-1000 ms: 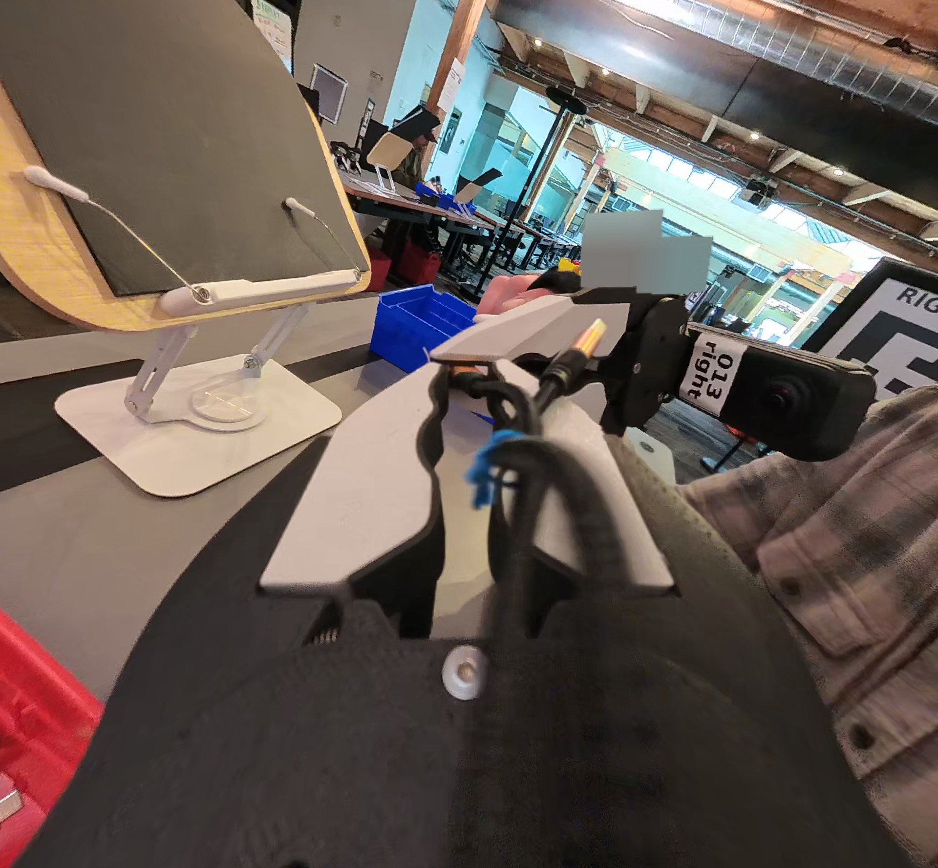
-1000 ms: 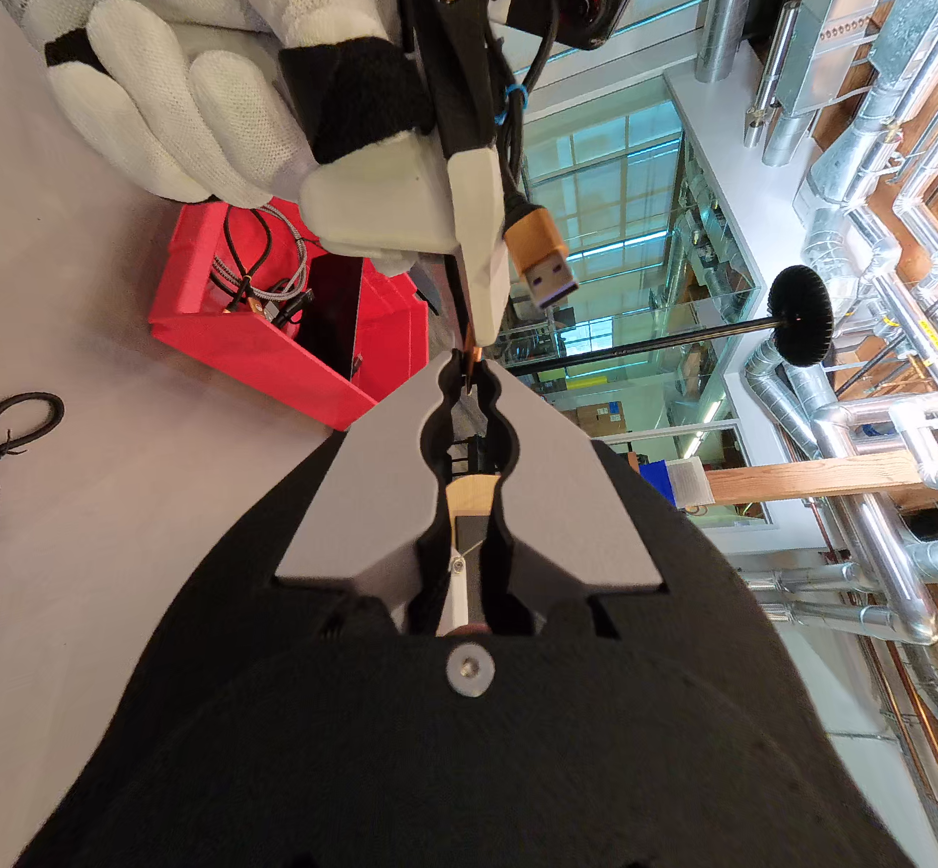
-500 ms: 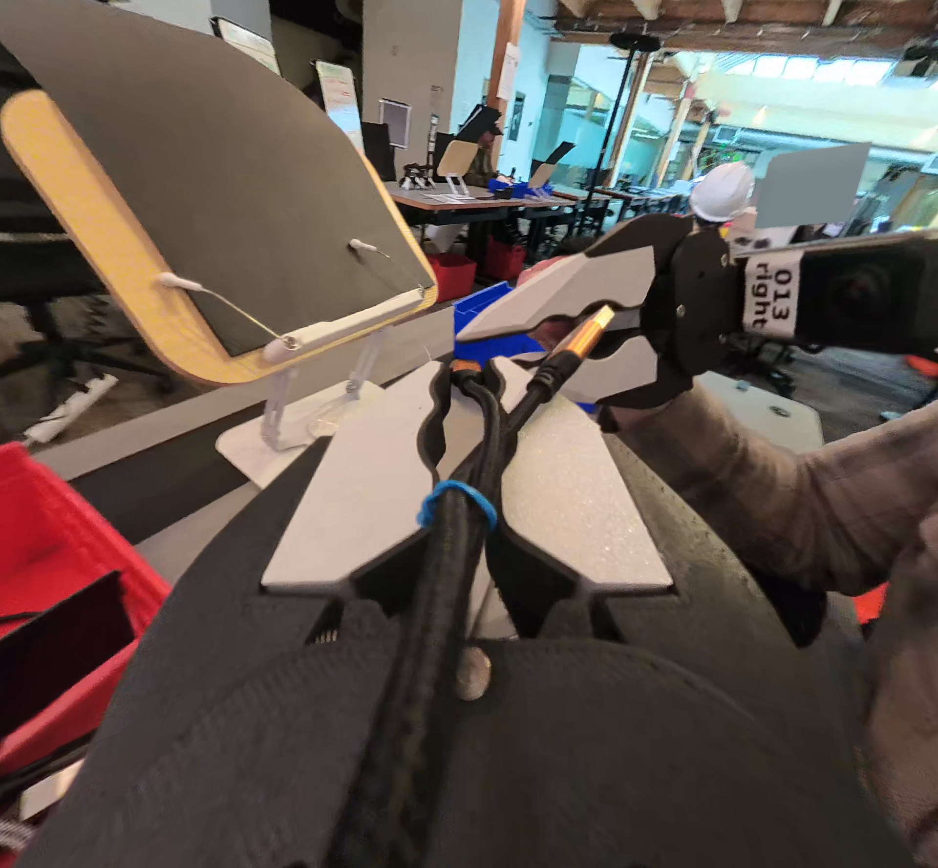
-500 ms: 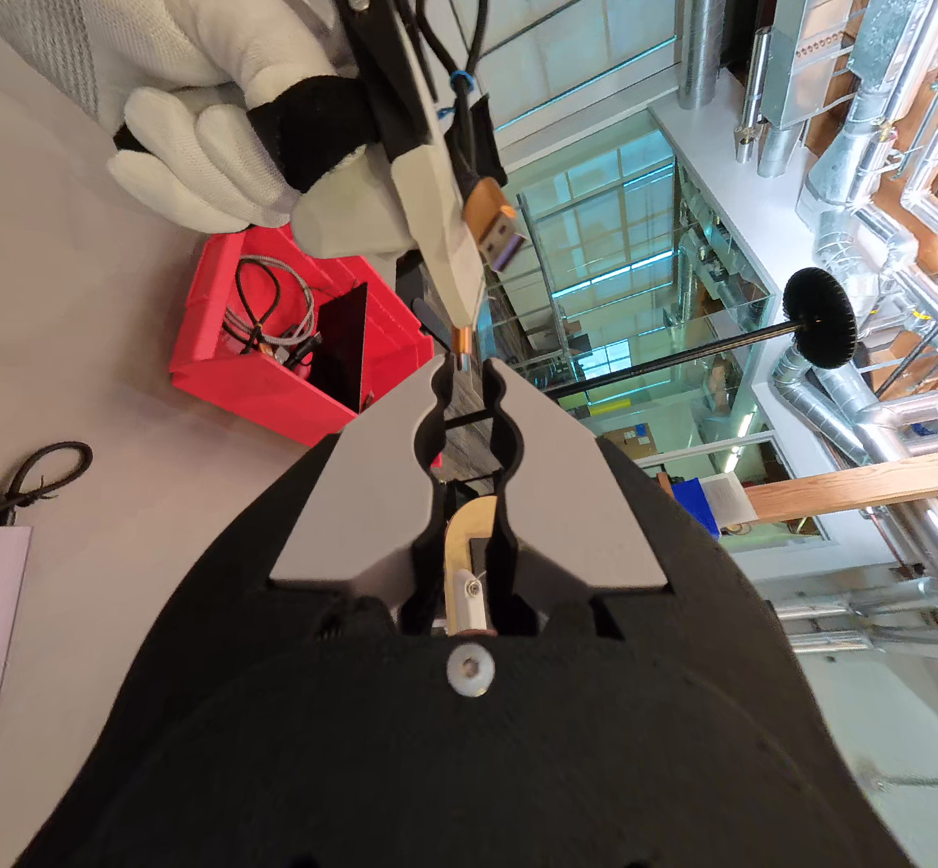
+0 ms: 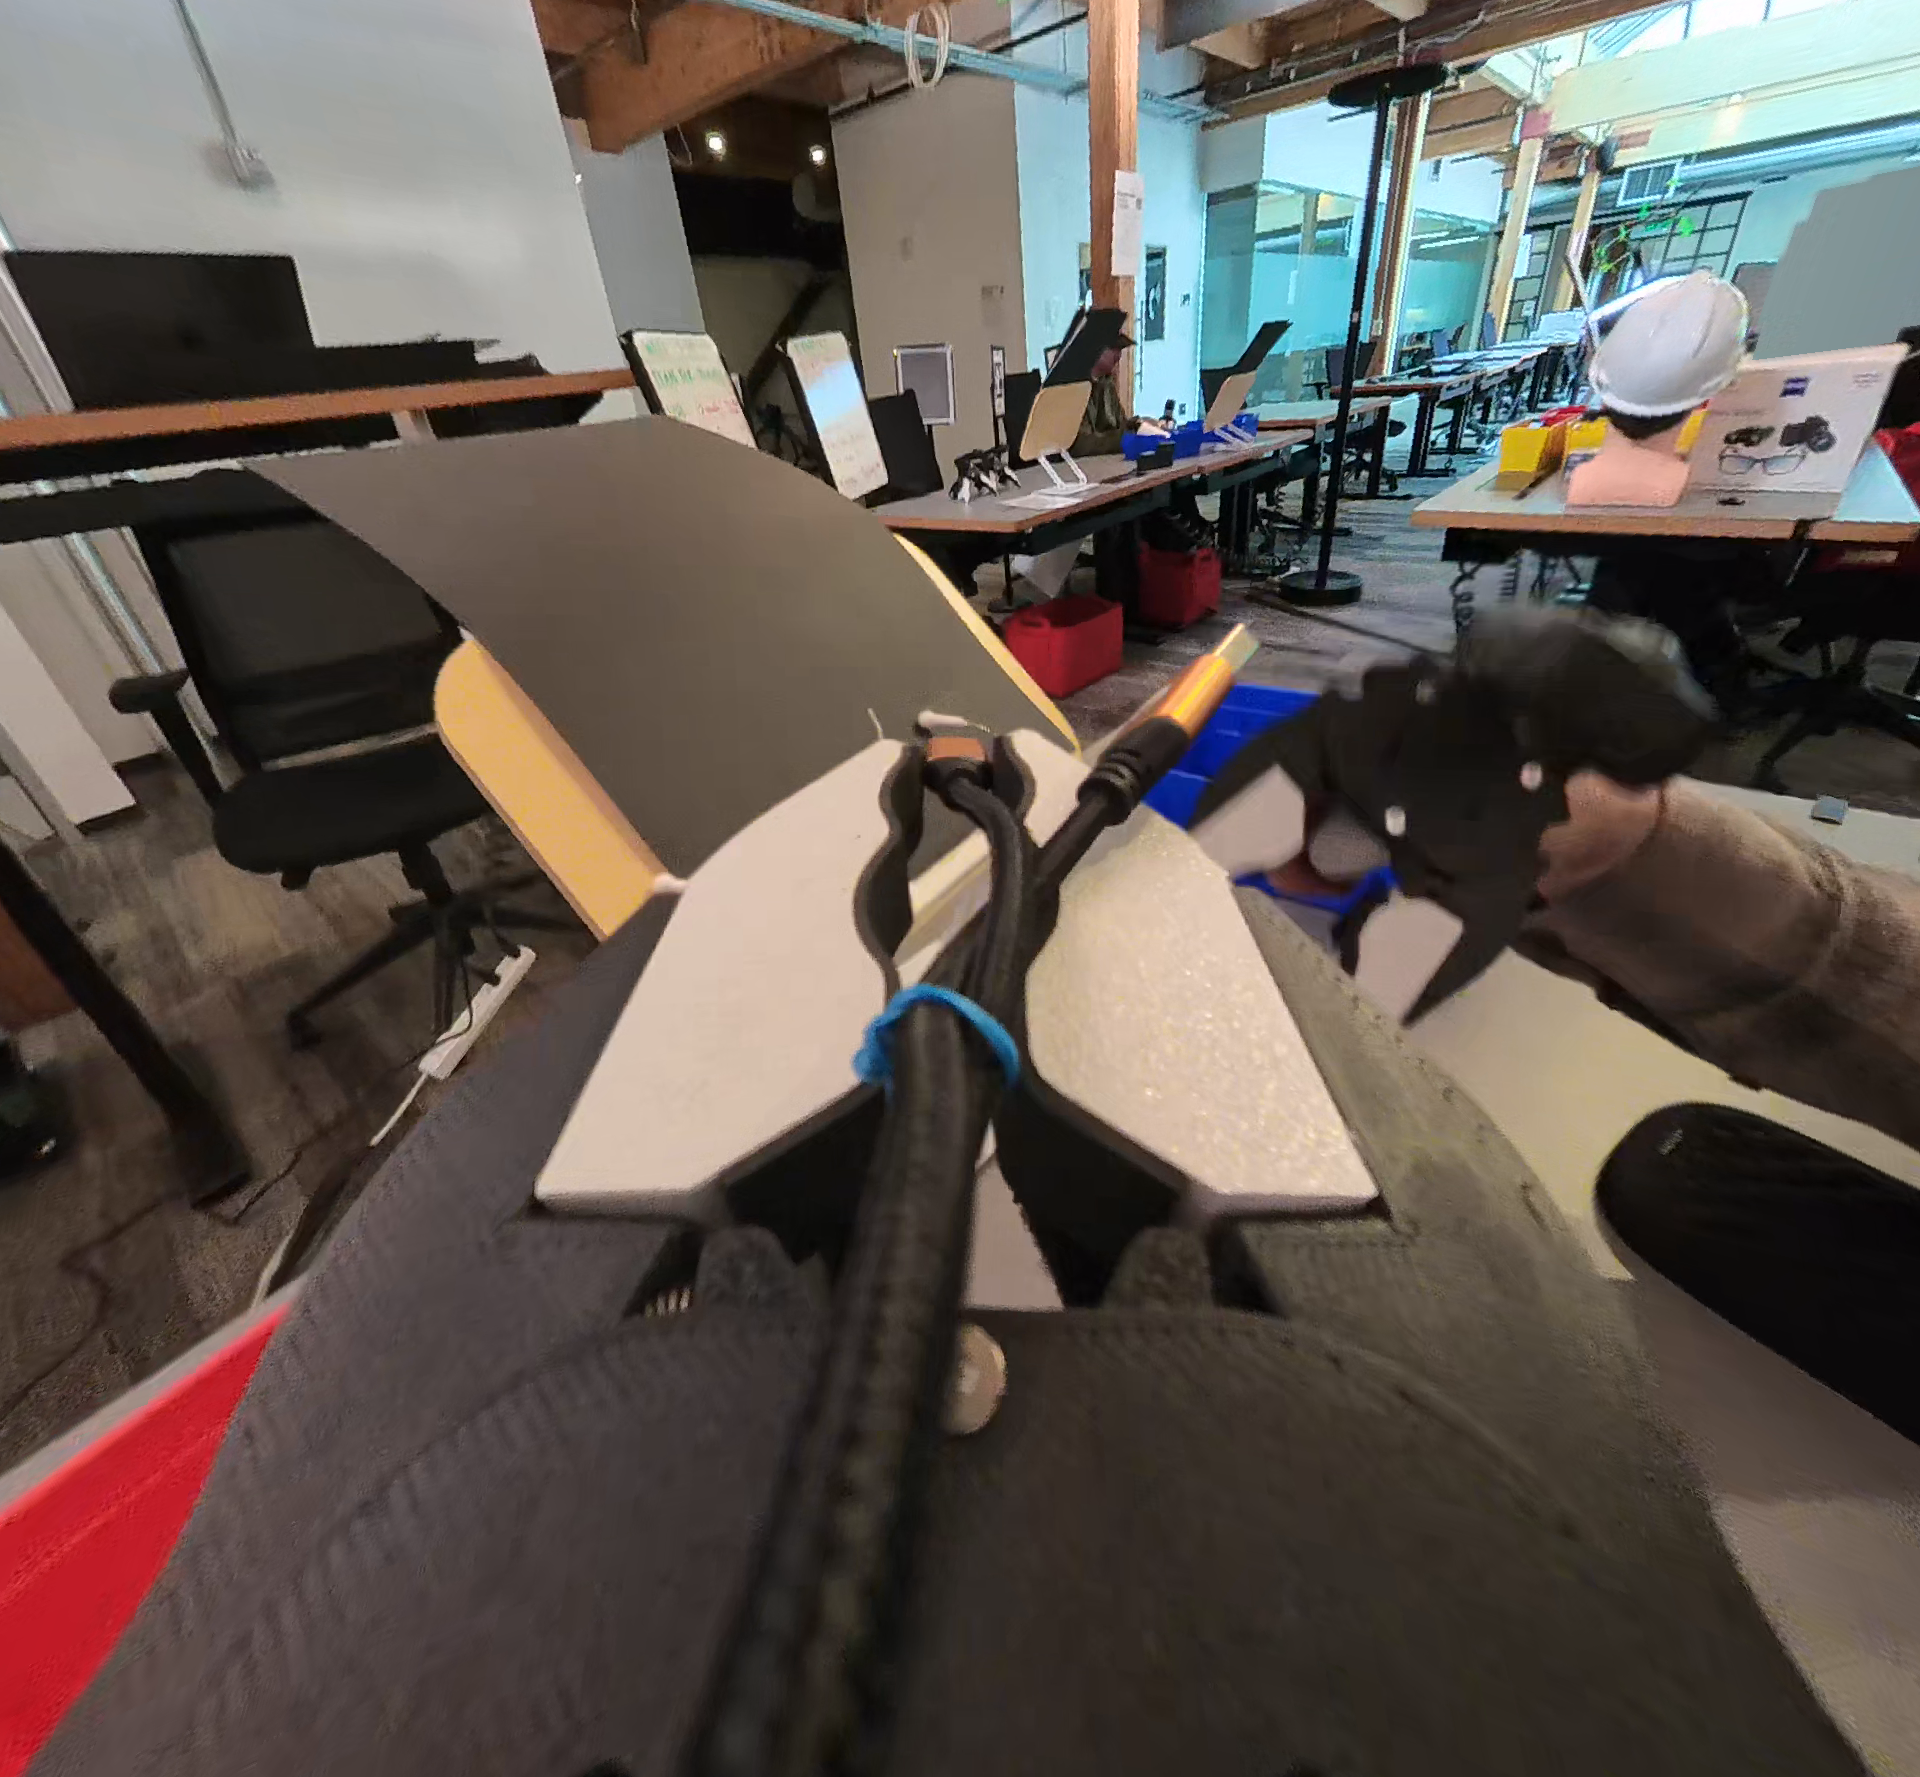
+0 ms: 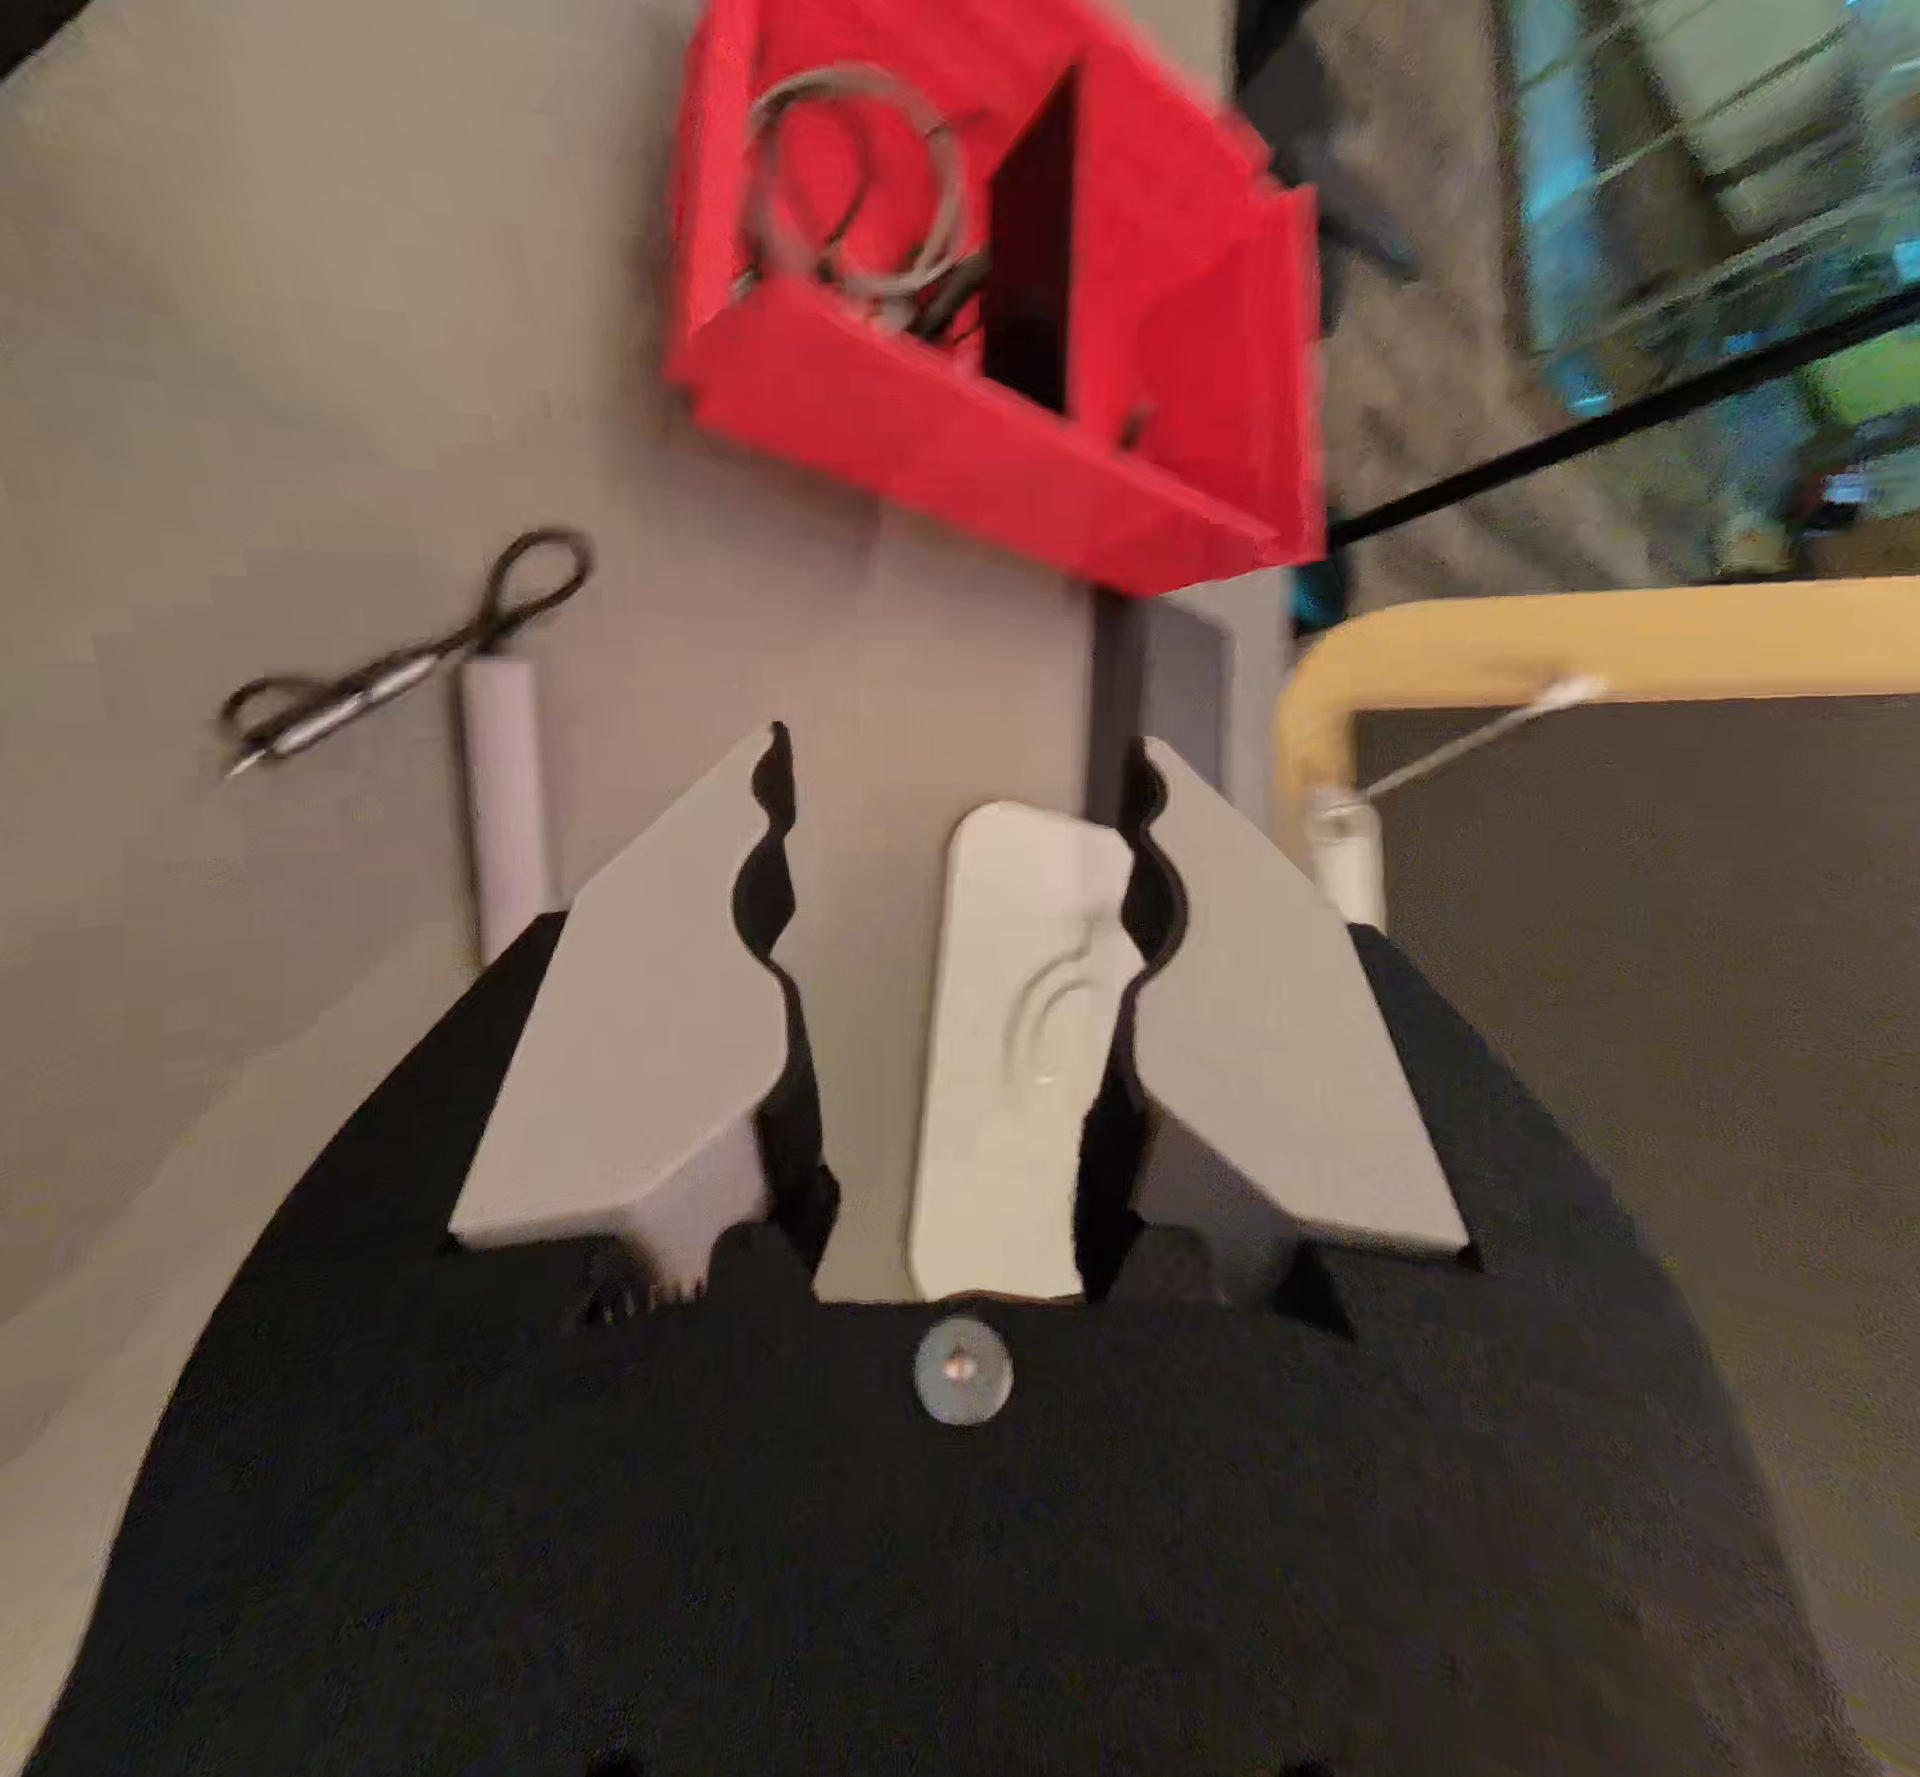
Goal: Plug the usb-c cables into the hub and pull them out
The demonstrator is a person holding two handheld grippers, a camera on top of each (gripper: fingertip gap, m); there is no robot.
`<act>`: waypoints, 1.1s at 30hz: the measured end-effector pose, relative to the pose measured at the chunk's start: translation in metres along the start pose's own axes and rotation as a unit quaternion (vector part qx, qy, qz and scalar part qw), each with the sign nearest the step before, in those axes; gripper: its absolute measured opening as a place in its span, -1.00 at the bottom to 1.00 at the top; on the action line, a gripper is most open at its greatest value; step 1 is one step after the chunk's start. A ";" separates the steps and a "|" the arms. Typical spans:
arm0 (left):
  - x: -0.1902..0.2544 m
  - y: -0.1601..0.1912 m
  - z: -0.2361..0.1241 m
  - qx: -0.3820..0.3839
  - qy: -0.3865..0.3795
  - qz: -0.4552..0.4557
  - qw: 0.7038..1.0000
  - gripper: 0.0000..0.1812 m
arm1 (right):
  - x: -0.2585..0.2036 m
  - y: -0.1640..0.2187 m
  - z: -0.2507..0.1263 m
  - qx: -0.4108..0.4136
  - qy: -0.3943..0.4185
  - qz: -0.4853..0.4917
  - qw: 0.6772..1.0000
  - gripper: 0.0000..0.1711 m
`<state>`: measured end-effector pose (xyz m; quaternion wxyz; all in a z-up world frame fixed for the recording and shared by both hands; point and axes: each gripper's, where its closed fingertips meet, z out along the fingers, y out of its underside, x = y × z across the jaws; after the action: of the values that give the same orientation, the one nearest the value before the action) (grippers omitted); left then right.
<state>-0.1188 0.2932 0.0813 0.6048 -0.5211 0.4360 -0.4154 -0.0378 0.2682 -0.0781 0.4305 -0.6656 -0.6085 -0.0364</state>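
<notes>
My left gripper (image 5: 961,751) is shut on a black braided cable bundle (image 5: 914,1156) tied with a blue band. The bundle's copper usb-c plug (image 5: 951,753) sits between the fingertips. Its copper usb-a plug (image 5: 1195,699) sticks out free to the upper right. My right gripper (image 6: 956,761) is open and empty, pointing down at the grey table. It also shows blurred at the right of the left wrist view (image 5: 1278,834), apart from the cable. A slim pale grey bar (image 6: 504,792), perhaps the hub, lies on the table left of the right gripper. A second black cable (image 6: 405,667) lies beside it.
A red bin (image 6: 935,439) holding coiled cables stands on the table ahead of the right gripper. A black board with a wooden rim (image 5: 665,605) stands on a white stand, whose base (image 6: 1018,1052) shows between the right fingers. A blue bin (image 5: 1226,719) is behind the plugs. Left tips to right tips: about 20 cm. To the slim pale grey bar (image 6: 504,792): right tips about 15 cm, left tips about 35 cm.
My right gripper has opened, left the cable's plug and swung down toward the table. My left gripper has turned left, still holding the cable bundle.
</notes>
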 end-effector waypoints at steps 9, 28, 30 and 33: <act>-0.008 0.019 0.017 0.025 0.040 -0.028 0.999 -0.85 | -0.123 0.064 0.060 0.025 -0.234 0.113 0.965 -0.51; -0.007 0.014 0.009 0.034 0.048 -0.019 0.998 -0.85 | -0.169 0.096 0.061 0.007 -0.197 0.244 0.949 -0.65; -0.006 0.014 0.010 0.036 0.052 -0.022 0.998 -0.85 | -0.170 0.095 0.063 0.011 -0.185 0.235 0.954 -0.63; -0.001 0.013 0.012 0.038 0.060 -0.023 0.997 -0.85 | -0.170 0.089 0.068 0.027 -0.177 0.234 0.956 -0.78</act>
<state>-0.1072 0.2988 0.0694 0.5868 -0.4820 0.4435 -0.4760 -0.0392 0.1879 -0.2648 0.3303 -0.7732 -0.5029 0.2004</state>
